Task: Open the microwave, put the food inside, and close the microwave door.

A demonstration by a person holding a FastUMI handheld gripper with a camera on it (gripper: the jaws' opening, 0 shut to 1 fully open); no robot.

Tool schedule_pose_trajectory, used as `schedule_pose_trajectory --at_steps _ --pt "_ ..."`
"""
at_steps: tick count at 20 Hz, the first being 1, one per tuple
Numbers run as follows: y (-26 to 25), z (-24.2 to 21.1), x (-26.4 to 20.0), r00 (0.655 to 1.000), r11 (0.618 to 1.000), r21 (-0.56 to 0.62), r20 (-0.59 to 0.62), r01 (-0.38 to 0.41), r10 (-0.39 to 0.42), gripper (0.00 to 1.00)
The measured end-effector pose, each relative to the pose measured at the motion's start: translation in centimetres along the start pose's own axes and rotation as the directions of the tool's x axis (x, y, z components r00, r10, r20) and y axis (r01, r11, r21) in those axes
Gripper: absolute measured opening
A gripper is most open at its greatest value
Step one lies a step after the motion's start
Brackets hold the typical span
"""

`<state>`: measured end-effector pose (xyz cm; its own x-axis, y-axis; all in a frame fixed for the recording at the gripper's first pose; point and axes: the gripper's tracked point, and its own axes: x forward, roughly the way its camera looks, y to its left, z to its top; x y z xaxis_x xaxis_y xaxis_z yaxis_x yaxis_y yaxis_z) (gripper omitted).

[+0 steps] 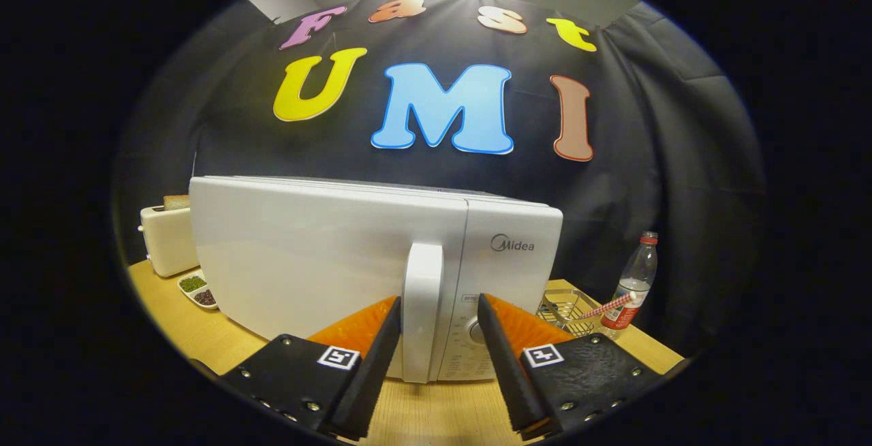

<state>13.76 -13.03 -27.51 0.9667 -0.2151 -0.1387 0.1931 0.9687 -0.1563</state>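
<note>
Toaster (pixel 167 238) left of microwave (pixel 327 262) — bottle (pixel 633 282) right

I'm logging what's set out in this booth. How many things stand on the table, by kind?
Appliances: 2, microwave, toaster
Dishes and racks: 2, dish, wire basket
Bottles: 1, bottle
Total: 5
The claw is open, its fingers either side of the door handle.

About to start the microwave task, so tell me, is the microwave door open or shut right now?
Shut. The microwave door lies flush with the control panel; its handle stands between the open gripper fingers, ungrasped.
</note>
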Motion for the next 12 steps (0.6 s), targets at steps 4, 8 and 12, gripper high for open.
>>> schedule_pose_trajectory --at_steps 4,8,12 --pt "0.74 -0.05 0.08 1.000 1.000 -0.005 -0.012 0.003 -0.003 0.33" --pt "0.84 -0.28 0.47 0.999 0.999 0.051 -0.049 0.007 -0.005 0.19" --pt "0.83 -0.24 -0.13 0.998 0.999 0.028 -0.051 0.037 -0.035 0.12"
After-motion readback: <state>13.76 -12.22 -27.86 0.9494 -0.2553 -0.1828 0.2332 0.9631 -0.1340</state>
